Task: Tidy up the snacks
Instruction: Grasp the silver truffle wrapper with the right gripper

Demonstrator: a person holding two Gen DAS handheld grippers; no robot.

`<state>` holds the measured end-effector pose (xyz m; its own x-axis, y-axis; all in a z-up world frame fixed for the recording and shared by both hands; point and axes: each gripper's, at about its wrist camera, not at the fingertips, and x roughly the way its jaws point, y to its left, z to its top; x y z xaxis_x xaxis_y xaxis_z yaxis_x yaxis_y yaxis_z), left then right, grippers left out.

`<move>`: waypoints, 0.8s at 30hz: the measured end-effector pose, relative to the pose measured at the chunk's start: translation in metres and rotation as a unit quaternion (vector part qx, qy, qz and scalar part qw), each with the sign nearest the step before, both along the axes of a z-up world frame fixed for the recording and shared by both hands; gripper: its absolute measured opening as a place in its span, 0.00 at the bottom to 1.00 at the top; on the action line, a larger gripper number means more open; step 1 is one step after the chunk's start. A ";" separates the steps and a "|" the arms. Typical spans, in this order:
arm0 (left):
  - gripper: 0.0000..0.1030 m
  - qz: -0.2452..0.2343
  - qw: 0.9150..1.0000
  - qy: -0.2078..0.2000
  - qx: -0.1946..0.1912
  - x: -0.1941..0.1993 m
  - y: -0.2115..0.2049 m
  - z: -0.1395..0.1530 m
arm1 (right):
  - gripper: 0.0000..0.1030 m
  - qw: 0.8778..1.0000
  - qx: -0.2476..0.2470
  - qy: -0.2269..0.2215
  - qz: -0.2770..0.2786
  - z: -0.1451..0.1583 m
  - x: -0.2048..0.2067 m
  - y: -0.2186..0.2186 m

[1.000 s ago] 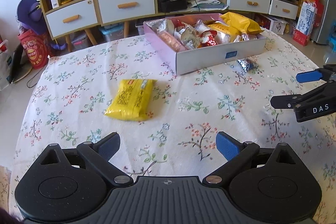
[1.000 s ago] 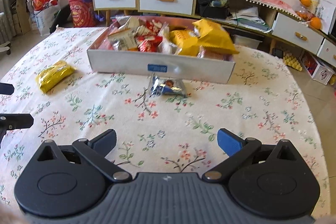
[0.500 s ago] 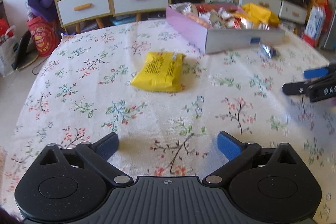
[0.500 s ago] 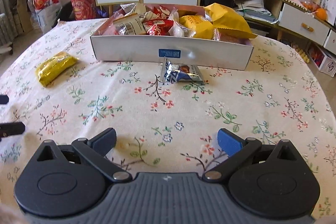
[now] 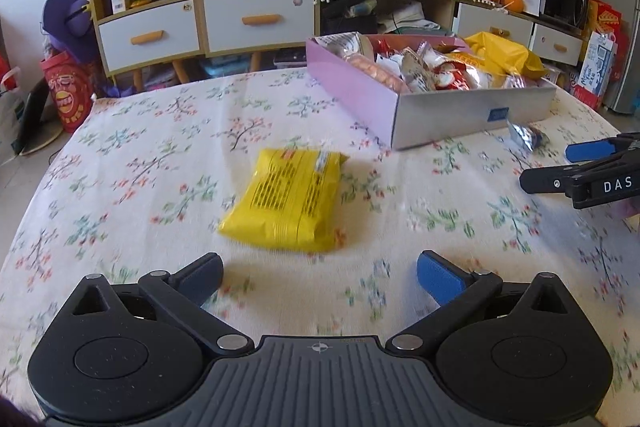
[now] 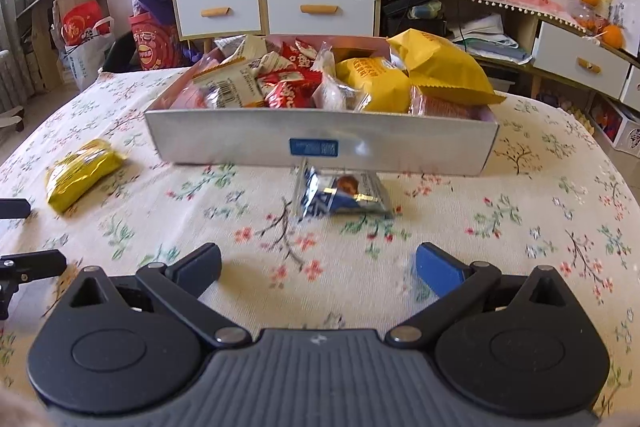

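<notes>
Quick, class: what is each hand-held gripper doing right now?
Left hand-held gripper: open, holding nothing.
Right hand-held gripper: open, holding nothing.

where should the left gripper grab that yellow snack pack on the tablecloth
Across its narrower width, near the middle of the yellow pack, coming from the near end. It lies flat, long axis running roughly away from the open left gripper, with bare tablecloth on both long sides for the fingers.
</notes>
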<state>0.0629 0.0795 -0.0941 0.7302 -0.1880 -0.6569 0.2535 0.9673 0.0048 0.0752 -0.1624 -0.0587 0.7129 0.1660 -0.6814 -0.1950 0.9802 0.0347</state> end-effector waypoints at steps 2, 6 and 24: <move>1.00 0.004 1.000 -0.002 -0.001 0.008 -0.001 -0.001 | 1.00 1.000 0.000 -0.001 -0.003 0.000 0.005 -0.001; 1.00 0.013 1.000 -0.004 -0.002 0.018 -0.004 -0.001 | 1.00 1.000 0.001 -0.005 -0.008 -0.002 0.011 -0.004; 0.86 0.029 0.999 -0.012 -0.005 0.034 -0.011 0.002 | 0.95 1.000 0.001 -0.016 -0.016 0.000 0.022 -0.007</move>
<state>0.0964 0.0686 -0.0919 0.7560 -0.1505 -0.6370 0.1959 0.9806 0.0009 0.0973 -0.1690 -0.0586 0.7389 0.1436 -0.6583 -0.1639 0.9860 0.0310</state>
